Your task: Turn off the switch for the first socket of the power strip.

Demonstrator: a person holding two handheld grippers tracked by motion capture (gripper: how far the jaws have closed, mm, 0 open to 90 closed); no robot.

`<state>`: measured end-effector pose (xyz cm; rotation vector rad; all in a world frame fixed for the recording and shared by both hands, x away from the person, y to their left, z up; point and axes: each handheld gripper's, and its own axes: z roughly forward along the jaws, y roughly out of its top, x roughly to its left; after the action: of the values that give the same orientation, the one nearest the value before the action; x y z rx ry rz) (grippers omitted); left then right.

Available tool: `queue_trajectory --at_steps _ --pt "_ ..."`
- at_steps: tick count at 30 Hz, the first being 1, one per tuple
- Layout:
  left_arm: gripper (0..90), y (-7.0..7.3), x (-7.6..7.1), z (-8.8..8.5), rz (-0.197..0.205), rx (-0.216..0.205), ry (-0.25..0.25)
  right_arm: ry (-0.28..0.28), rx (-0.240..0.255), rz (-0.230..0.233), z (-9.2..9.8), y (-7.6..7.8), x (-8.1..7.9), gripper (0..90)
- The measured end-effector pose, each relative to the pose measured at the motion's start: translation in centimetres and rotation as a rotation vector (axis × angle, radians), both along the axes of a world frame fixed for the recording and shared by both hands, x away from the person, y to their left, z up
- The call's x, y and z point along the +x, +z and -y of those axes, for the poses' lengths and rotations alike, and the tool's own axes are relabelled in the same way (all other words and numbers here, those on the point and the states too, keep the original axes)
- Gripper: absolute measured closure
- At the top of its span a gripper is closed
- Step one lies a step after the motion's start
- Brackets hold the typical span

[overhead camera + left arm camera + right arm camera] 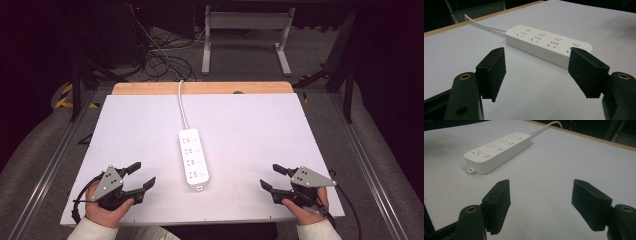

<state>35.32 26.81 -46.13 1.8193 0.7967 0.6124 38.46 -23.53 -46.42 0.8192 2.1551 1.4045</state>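
We hold both grippers low at the near table (150,125) edge, left gripper (139,176) and right gripper (274,177) each spread wide on nothing, power strip (193,159) lying centred between them (cord trailing away), so we'd best approach its long sides squarely.

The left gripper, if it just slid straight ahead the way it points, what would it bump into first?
Probably the white plastic power strip: it lies on the table straight past the open black jaws of the left gripper, nothing between them. Depth is uncertain.
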Motion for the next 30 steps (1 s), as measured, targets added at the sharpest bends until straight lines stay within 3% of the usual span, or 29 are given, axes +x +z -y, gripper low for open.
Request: queue_trajectory --at_steps 5,14,19,30 --pt "33.1 0.3 0.0 0.1 0.000 0.030 0.001 0.002 -0.002 -0.001 0.0 -0.1 0.1 31.5" --pt "39.3 1.2 0.5 0.3 -0.072 -0.010 -0.014 -0.003 -0.004 -0.004 -0.1 -0.1 0.0 31.5" --pt "39.3 2.0 0.9 0.5 -0.093 -0.004 -0.024 -0.006 -0.011 -0.016 -0.3 -0.2 0.1 31.4" --pt "41.3 3.9 2.8 1.9 -0.083 0.019 -0.058 -0.004 -0.011 -0.018 -0.3 -0.2 0.1 31.5"
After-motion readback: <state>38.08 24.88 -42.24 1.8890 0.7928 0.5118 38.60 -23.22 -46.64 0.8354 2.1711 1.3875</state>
